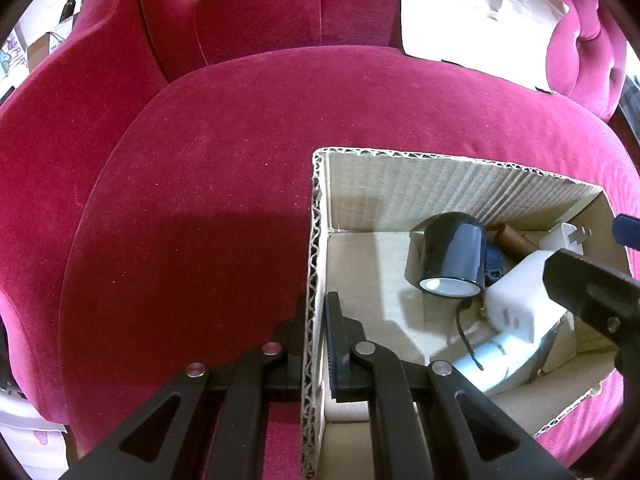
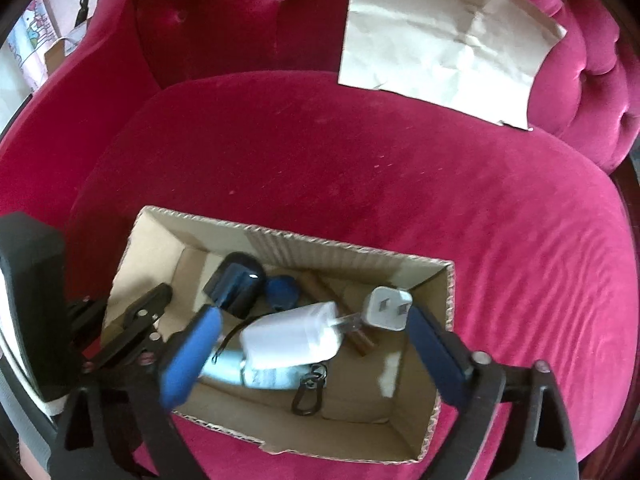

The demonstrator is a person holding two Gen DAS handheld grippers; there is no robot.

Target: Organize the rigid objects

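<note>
An open cardboard box [image 1: 440,184] sits on a pink velvet seat. My left gripper [image 1: 316,320] is shut on the box's left wall, one finger outside and one inside; its fingers [image 2: 148,304] also show in the right wrist view. Inside lie a black roll [image 1: 448,256], a blue lump [image 2: 282,290], a brown tube [image 1: 516,240], a large white charger [image 2: 292,336], a small white plug [image 2: 388,306], a pale blue cylinder [image 2: 236,372] and a black clip [image 2: 306,398]. My right gripper [image 2: 312,320] hangs open over the box, its blue pads apart from the large charger.
The box rests on the seat cushion [image 1: 200,200] of a pink armchair, with a padded arm [image 1: 40,140] on the left and a tufted back [image 1: 260,8]. A creased sheet of paper [image 2: 444,36] leans against the back at the right.
</note>
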